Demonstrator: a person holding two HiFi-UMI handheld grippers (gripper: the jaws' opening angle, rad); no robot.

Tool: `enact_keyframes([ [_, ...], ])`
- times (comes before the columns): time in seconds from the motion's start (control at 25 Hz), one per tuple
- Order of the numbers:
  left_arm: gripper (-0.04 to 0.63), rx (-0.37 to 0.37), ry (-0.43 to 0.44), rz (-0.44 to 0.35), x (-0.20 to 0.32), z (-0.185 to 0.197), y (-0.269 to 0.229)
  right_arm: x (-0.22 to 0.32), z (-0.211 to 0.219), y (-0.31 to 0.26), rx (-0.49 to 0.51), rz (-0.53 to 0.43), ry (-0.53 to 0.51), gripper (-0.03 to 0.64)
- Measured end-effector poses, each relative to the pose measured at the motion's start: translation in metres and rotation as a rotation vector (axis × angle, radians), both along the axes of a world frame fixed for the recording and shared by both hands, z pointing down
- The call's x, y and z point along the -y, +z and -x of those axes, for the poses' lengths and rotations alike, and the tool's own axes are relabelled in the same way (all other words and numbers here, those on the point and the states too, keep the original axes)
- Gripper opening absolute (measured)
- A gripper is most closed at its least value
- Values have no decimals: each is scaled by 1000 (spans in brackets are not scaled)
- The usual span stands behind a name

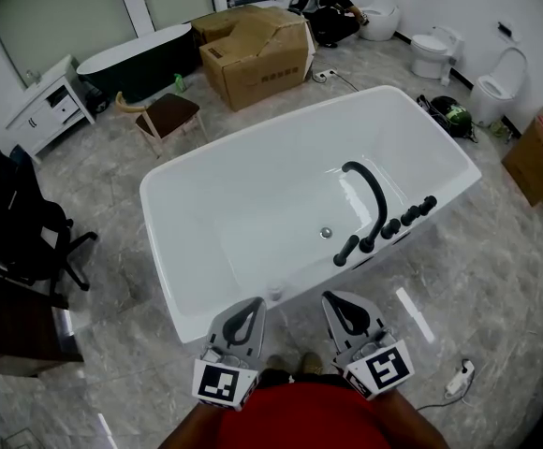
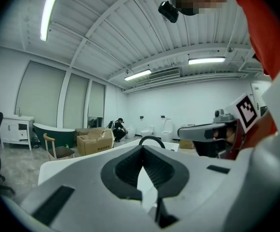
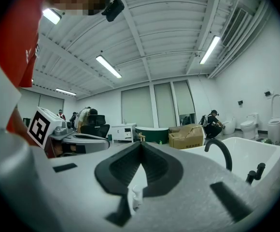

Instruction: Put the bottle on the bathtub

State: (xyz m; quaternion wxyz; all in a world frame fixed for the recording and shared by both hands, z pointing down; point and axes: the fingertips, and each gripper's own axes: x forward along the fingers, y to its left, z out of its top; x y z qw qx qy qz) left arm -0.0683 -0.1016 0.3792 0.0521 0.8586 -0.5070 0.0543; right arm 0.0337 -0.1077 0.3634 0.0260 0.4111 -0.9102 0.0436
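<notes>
A large white bathtub [image 1: 253, 204] fills the middle of the head view, its near rim just ahead of both grippers. A small white bottle [image 1: 273, 293] stands on that near rim, between the two grippers' tips; in the right gripper view the bottle [image 3: 134, 197] shows low down, through the gap under the jaws. My left gripper [image 1: 252, 305] is shut with its tips touching and nothing held; the left gripper [image 2: 142, 148] points over the tub. My right gripper [image 1: 333, 299] is also shut and empty, and the right gripper [image 3: 141, 144] shows its tips meeting.
A black curved faucet [image 1: 373, 195] and black knobs [image 1: 412, 215] sit on the tub's right rim. Behind stand a cardboard box [image 1: 257, 50], a wooden chair [image 1: 167, 115], a dark tub [image 1: 140, 59], toilets [image 1: 433, 52] and a crouching person [image 1: 335, 9]. An office chair [image 1: 23, 227] is at the left.
</notes>
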Motion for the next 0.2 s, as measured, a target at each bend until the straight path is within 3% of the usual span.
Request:
enact_keyframes([
  [0.2,9,8,-32,-16,-5,4,8,-6,-4,0,-1,-6,5,5],
])
